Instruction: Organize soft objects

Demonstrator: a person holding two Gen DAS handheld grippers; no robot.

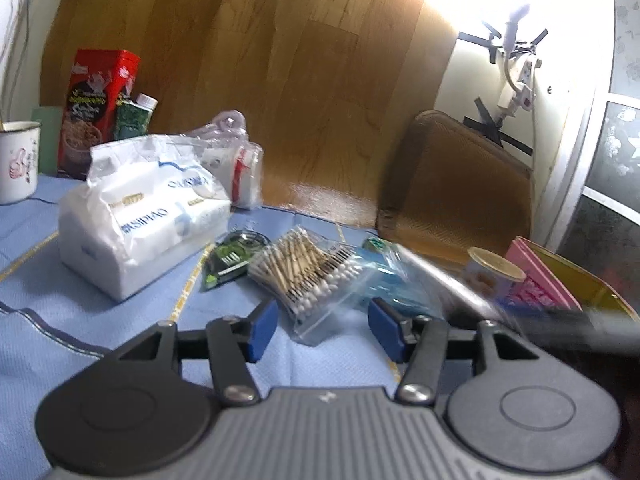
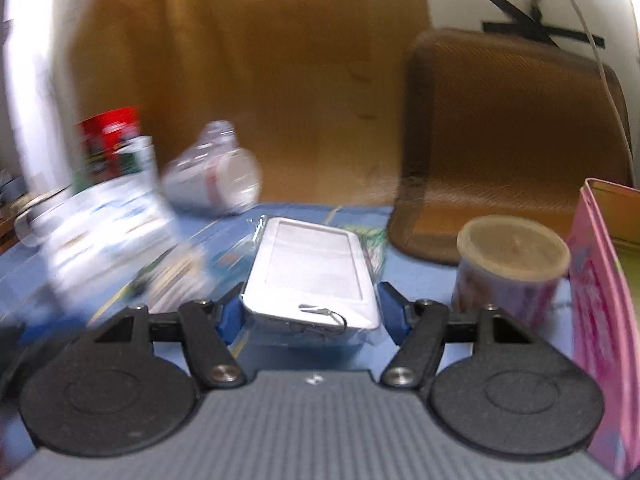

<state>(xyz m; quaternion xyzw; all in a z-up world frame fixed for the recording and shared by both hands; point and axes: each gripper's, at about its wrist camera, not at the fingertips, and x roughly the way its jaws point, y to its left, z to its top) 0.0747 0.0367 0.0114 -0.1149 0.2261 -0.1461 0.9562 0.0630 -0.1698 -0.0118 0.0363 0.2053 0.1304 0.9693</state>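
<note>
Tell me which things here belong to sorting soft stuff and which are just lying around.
Job: tissue pack; cotton swabs bag; white packet between the right hand-held gripper.
Lying about: red box; mug; lidded can; chair.

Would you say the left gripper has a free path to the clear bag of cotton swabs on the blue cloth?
Probably yes. The left gripper is open and empty, and the clear bag of cotton swabs lies just ahead on the blue cloth, one corner already between the fingers, with nothing in between.
</note>
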